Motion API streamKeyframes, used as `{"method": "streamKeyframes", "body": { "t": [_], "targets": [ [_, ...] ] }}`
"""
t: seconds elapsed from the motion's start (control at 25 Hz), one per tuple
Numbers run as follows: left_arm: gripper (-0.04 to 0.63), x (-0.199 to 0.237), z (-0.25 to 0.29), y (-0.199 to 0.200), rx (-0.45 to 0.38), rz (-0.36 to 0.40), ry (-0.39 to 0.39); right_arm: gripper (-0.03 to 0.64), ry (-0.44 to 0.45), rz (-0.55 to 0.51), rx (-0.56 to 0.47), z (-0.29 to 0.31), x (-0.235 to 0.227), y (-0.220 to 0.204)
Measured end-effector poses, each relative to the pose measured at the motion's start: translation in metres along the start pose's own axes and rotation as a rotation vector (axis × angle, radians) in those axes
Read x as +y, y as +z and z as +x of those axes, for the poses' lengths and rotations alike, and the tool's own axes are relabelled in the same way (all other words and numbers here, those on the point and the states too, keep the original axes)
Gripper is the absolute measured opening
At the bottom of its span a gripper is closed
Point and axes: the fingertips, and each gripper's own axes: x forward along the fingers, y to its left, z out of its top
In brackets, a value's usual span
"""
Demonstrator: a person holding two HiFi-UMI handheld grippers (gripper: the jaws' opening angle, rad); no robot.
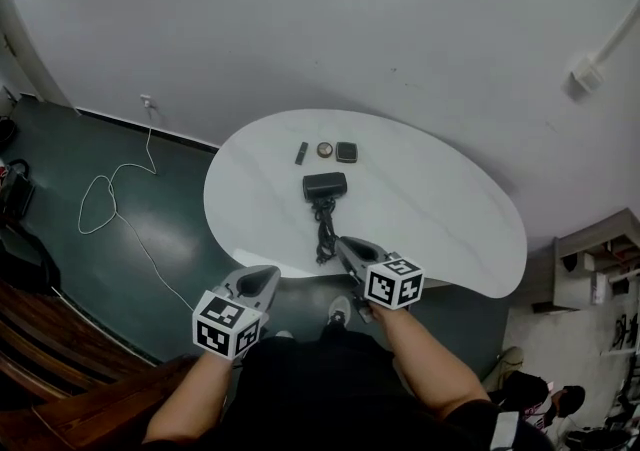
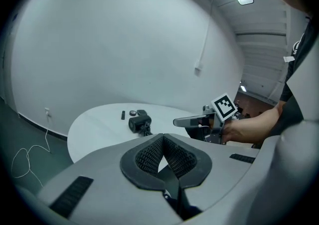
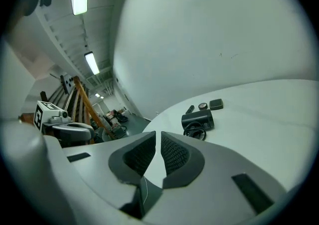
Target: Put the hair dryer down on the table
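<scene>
The black hair dryer (image 1: 325,184) lies on its side on the white oval table (image 1: 440,209), its coiled black cord (image 1: 325,231) trailing toward the front edge. It also shows as the hair dryer (image 2: 139,121) in the left gripper view and the hair dryer (image 3: 200,118) in the right gripper view. My right gripper (image 1: 347,243) hovers over the cord's near end, jaws almost together with only a thin slit and nothing between them. My left gripper (image 1: 268,275) hangs off the table's front edge, shut and empty.
Behind the dryer lie a black stick-like item (image 1: 301,152), a small round item (image 1: 325,149) and a black square case (image 1: 346,151). A white cable (image 1: 110,199) loops over the dark floor at left. A wooden bench (image 1: 50,339) stands near left.
</scene>
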Motion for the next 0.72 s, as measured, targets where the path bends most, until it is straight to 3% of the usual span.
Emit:
{"method": "streamKeyframes", "body": {
  "t": [0.28,0.48,0.72],
  "targets": [
    [0.011,-0.021,0.003,0.011,-0.016,0.066,-0.061,0.009,0.041,0.029,-0.095,-0.044,0.027,0.015],
    [0.011,-0.028,0.004,0.016,-0.026,0.081,-0.078,0.008,0.03,-0.086,-0.116,-0.063,0.043,0.021],
    [0.011,-0.036,0.008,0.018,-0.028,0.106,-0.095,0.008,0.029,-0.107,-0.14,-0.085,0.054,0.019]
  ]
}}
